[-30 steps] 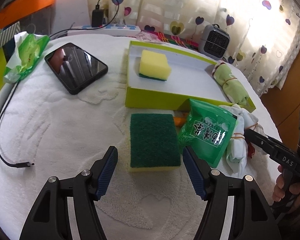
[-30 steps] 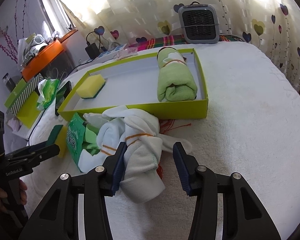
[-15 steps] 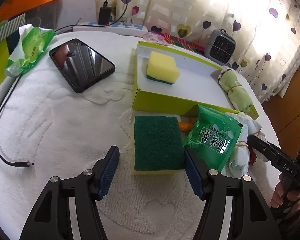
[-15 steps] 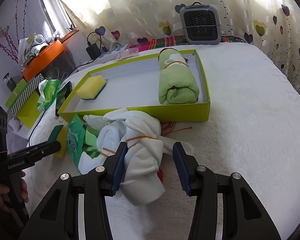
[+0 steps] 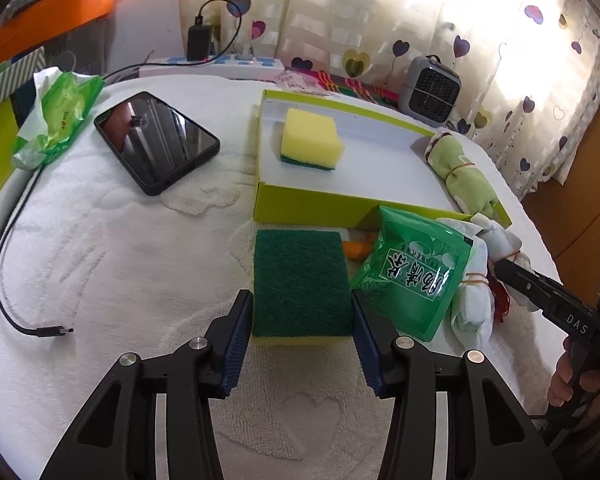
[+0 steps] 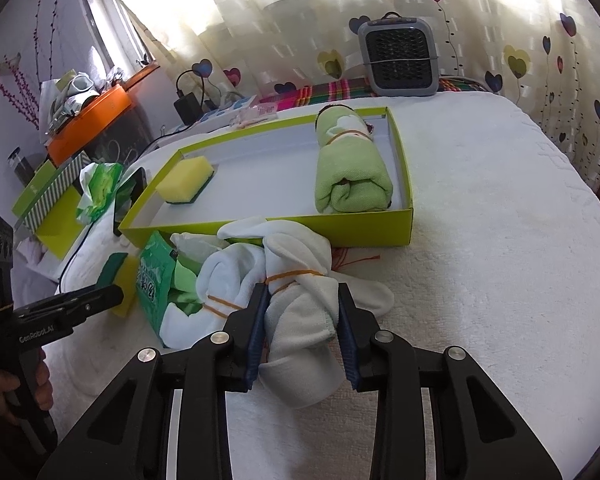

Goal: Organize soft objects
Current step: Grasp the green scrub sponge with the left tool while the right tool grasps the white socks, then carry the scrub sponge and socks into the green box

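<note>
My left claw (image 5: pixel 302 336) had just closed onto the green-topped sponge (image 5: pixel 300 286) — my right claw (image 6: pixel 302 326) likewise onto the white cloth bundle (image 6: pixel 300 312).

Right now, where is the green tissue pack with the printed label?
The green tissue pack lies on the white cloth in front of the lime box, between the green-topped sponge and the white rolled towel.

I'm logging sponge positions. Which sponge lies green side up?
The sponge outside the box, between the left gripper's fingers. The boxed sponge shows yellow on top.
</note>
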A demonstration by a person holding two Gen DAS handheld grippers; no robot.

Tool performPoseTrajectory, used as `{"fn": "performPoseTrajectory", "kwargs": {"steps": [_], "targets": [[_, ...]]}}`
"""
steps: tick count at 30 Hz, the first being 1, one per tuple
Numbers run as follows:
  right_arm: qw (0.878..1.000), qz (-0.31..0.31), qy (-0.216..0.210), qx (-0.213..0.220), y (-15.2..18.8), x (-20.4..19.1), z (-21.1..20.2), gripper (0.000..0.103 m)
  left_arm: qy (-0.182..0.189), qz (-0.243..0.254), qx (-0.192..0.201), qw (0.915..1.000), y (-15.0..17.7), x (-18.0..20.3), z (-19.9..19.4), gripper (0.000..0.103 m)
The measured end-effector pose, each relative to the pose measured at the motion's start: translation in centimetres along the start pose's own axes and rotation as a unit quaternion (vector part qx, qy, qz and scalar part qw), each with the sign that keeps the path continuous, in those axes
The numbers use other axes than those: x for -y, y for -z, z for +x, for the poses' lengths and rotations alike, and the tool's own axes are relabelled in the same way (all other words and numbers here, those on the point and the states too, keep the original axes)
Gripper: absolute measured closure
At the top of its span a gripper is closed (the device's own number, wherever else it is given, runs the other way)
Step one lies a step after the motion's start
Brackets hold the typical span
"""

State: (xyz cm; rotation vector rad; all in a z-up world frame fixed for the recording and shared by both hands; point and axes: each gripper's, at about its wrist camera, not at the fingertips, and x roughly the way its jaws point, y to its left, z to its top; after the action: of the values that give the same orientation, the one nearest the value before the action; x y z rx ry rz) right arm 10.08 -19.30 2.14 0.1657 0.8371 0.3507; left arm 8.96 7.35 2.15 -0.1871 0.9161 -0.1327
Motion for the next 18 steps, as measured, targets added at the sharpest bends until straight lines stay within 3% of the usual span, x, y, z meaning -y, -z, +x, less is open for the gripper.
{"fn": "performPoseTrajectory", "kwargs": {"steps": [18], "targets": [[1.000, -0.003, 0.007, 0.011, 0.0, 0.1, -1.0, 0.069, -0.003, 0.009, 0.013, 0.9999, 0.1, 0.5, -1.2, 0.056]]}}
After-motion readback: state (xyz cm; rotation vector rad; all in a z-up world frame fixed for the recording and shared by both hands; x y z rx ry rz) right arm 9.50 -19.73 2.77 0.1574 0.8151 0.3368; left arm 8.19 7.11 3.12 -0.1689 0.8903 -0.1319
